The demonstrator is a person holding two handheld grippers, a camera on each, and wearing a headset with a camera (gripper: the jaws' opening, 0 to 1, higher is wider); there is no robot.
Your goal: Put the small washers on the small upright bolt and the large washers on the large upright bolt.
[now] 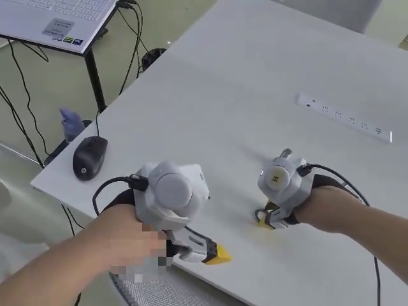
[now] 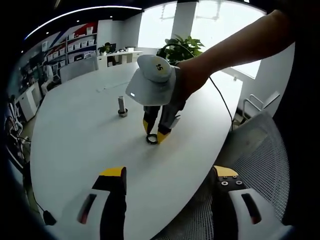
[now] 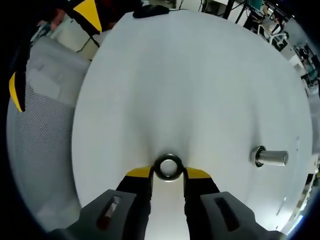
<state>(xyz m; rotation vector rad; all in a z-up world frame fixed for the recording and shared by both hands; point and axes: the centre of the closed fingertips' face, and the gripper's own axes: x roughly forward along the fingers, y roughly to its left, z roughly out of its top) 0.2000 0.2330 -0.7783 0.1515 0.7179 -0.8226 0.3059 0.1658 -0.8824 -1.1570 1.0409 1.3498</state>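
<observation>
The right tongs [image 3: 167,173] are pinching a dark ring washer [image 3: 158,164] by its rim, one yellow tip on each side. The washer is still lying flat on the white table [image 3: 200,75], so the grasp is being made rather than the carry. In the left gripper view the same tongs are pointing down at the table with the washer under their tips. The left tongs [image 2: 168,172] are hanging spread wide near the table's near edge, holding nothing and taking no part in this step. Near the washer but clear of it, one metal bolt [image 3: 270,157] is standing upright. Its shaft is looking bare along its length, and there is a wider dark collar at its foot. Whether that collar is the bolt's own base or a washer already dropped on is too small to tell. I also cannot tell whether this is the small bolt or the large one, or which size the washer is. Judging from this, the job is sitting at the pick-up stage for this washer: it is gripped but not yet lifted, and lifting it, carrying it across and lowering its hole over the bolt's tip are all still waiting. Farther out, a mouse [image 1: 89,157], a laptop [image 1: 57,19] and a power strip [image 1: 344,118] are lying well apart from the work.
</observation>
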